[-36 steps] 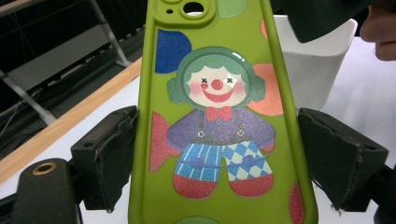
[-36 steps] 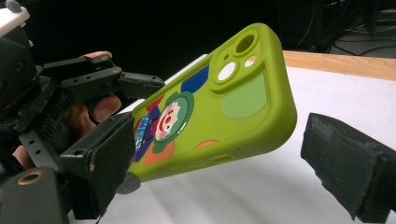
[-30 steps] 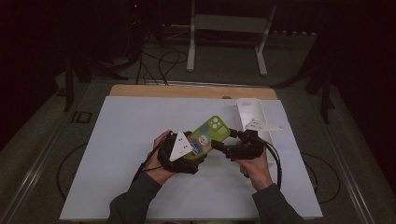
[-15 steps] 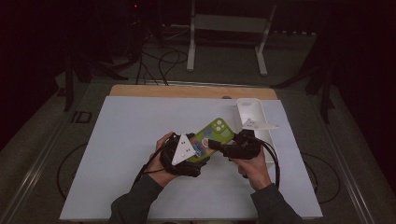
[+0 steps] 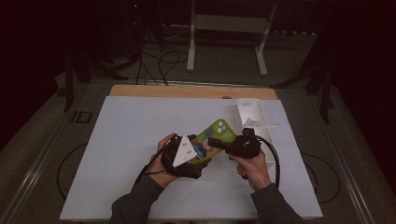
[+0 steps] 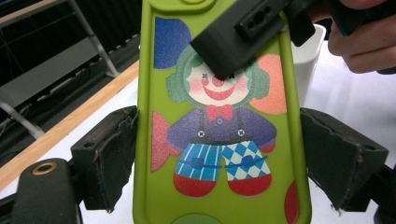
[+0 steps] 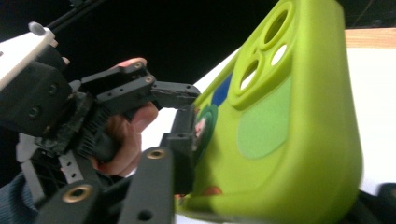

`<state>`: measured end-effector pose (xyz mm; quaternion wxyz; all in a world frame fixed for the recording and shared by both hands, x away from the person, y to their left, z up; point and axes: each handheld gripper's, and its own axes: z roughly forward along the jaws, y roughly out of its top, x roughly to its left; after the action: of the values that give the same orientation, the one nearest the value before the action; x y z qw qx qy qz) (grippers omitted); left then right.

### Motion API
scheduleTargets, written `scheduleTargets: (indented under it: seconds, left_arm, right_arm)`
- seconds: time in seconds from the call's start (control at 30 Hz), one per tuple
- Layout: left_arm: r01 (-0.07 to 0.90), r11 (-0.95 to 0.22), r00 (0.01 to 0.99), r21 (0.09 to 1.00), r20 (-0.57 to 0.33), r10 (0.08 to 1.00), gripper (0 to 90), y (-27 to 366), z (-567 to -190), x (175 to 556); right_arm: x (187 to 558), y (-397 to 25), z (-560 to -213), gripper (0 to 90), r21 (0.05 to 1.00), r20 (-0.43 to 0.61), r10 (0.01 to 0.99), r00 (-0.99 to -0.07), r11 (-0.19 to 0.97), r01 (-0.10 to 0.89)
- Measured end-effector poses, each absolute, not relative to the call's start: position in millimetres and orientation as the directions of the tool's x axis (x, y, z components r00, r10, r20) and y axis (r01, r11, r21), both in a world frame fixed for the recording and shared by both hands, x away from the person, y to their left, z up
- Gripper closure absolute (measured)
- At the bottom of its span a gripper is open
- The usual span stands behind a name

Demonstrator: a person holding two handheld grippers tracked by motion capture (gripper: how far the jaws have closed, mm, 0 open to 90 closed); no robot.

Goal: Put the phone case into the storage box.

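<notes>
A lime-green phone case (image 5: 215,135) with a clown picture (image 6: 218,121) is held tilted above the white table (image 5: 121,140), camera holes toward the far right. My left gripper (image 5: 187,157) grips its near end, with one pad against each long side (image 6: 219,154). From the right, my right gripper (image 5: 223,142) pinches the case through its thickness (image 7: 275,172): one jaw lies across the clown's face, and the other is hidden behind the green back. In the right gripper view, the left gripper (image 7: 116,107) and a hand sit at left.
A white oblong tray (image 5: 250,109) stands at the table's back right, just beyond my right hand. A wooden strip (image 5: 187,91) runs along the far edge. Cables trail from both grippers toward the person. A metal stand (image 5: 224,28) is on the floor behind.
My right gripper has slid leftward along the case toward the left gripper. The left gripper has shifted slightly right and nearer. The case stays held between them.
</notes>
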<state>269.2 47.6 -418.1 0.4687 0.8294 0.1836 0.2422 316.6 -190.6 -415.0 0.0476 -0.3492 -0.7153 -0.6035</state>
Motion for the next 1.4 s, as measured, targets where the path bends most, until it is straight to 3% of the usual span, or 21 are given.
scheduleTargets:
  seconds: [0.53, 0.77, 1.4]
  left_arm:
    - [0.098, -0.534, 0.789, 0.840, 0.261, 0.556, 16.2, 40, -426, 273]
    - [0.131, -0.500, 0.807, 0.856, 0.201, 0.555, 18.3, 45, -425, 277]
    - [0.205, -0.454, 0.813, 0.867, 0.108, 0.573, 10.2, 62, -420, 287]
  right_arm:
    - [312, -184, -415, 87.2, 0.825, 0.496, 0.447, -0.744, 0.025, 0.565]
    - [310, -183, -414, 88.3, 0.840, 0.453, 0.476, -0.754, 0.056, 0.540]
    - [309, -187, -411, 88.4, 0.860, 0.403, 0.502, -0.765, 0.078, 0.504]
